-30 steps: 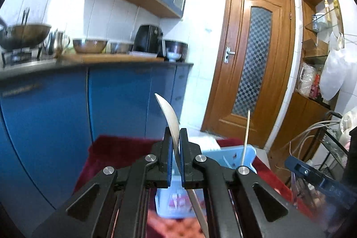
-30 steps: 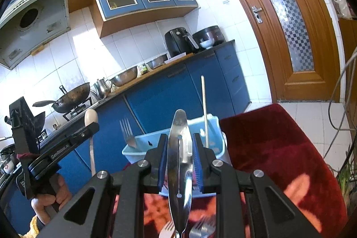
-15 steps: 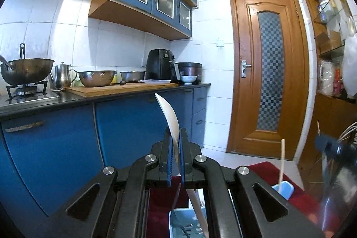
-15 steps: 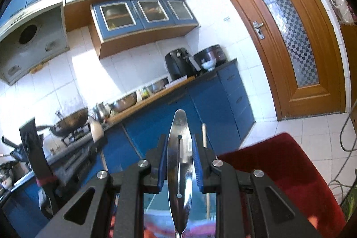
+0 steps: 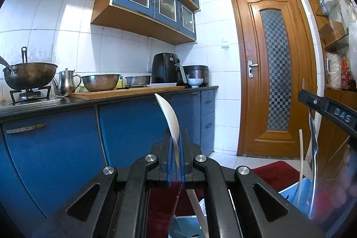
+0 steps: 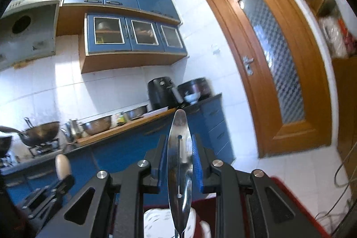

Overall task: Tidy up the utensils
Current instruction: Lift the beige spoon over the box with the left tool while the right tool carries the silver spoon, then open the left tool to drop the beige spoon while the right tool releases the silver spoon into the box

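Carrying two utensils level above the blue basket point(image 5: 299, 193).
Left gripper point(image 5: 175, 144) clamps a pale, light, stiff spoon point(image 5: 169, 117) mid-frame; right gripper point(image 6: 180, 148) pinches a slick, rigid steel handle point(image 6: 180, 160) edgewise at center.

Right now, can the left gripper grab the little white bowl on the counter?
Probably not. The left gripper is already shut on a pale spoon, so its jaws are full, and the white bowl sits far off on the counter.

Blue basket point(image 5: 296, 191) mostly hidden; right wrist view motion-blurred
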Demonstrator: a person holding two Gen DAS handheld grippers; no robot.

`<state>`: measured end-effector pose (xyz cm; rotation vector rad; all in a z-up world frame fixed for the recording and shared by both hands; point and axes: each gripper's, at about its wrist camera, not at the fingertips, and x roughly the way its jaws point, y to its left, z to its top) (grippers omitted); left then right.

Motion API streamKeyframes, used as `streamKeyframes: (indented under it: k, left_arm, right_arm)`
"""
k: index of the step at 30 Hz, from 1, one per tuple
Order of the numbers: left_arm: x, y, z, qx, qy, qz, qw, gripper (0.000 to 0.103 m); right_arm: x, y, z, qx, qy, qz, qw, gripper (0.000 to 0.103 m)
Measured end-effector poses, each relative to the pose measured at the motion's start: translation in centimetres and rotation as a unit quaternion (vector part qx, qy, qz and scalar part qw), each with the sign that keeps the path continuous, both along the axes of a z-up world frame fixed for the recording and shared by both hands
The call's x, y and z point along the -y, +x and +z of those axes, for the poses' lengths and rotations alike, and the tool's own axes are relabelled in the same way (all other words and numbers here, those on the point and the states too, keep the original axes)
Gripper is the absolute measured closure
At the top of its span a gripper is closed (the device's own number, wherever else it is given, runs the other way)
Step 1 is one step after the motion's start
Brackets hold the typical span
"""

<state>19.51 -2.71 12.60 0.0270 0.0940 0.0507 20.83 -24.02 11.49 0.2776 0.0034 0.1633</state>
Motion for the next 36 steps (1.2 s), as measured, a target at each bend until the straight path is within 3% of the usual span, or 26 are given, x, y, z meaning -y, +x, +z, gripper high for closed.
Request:
streamKeyframes:
  k: [7,15,25,27,28,31,36]
  left_arm:
    - [0.5,-0.1,-1.7,0.003,0.004,0.0,1.0,0.1]
    - [0.8,-0.7,-2.6,-0.003,0.011,-0.013,0.9998,0.1]
    - [1.2,-1.8,-3.0,-0.018,0.021,-0.026,0.9993,0.099]
    - [1.2,-2.0,-3.0,-0.019,0.019,-0.025,0.9993,0.099]
    - [1.2,-2.0,-3.0,-0.021,0.017,-0.028,0.9993,0.097]
    - [1.1,-2.3,-2.9,-0.026,0.012,-0.038,0.9989,0.081]
    - [1.2,-3.0,-2.8,-0.028,0.013,-0.04,0.9987,0.08]
  right_arm:
    - [-0.4,-0.1,-1.4,0.005,-0.027,-0.012,1.0,0.079]
    - [-1.0,-1.2,-3.5,-0.033,-0.053,0.008,0.998,0.079]
    - [-0.7,-2.6,-4.3,-0.062,-0.05,0.025,0.997,0.079]
    - [-0.8,-2.9,-4.2,-0.064,-0.051,0.031,0.996,0.073]
    - [-0.7,-3.1,-4.2,-0.065,-0.048,0.036,0.996,0.064]
    - [-0.7,-3.6,-4.1,-0.066,-0.047,0.042,0.996,0.061]
    - [-0.8,-4.5,-3.6,-0.065,-0.048,0.05,0.996,0.06]
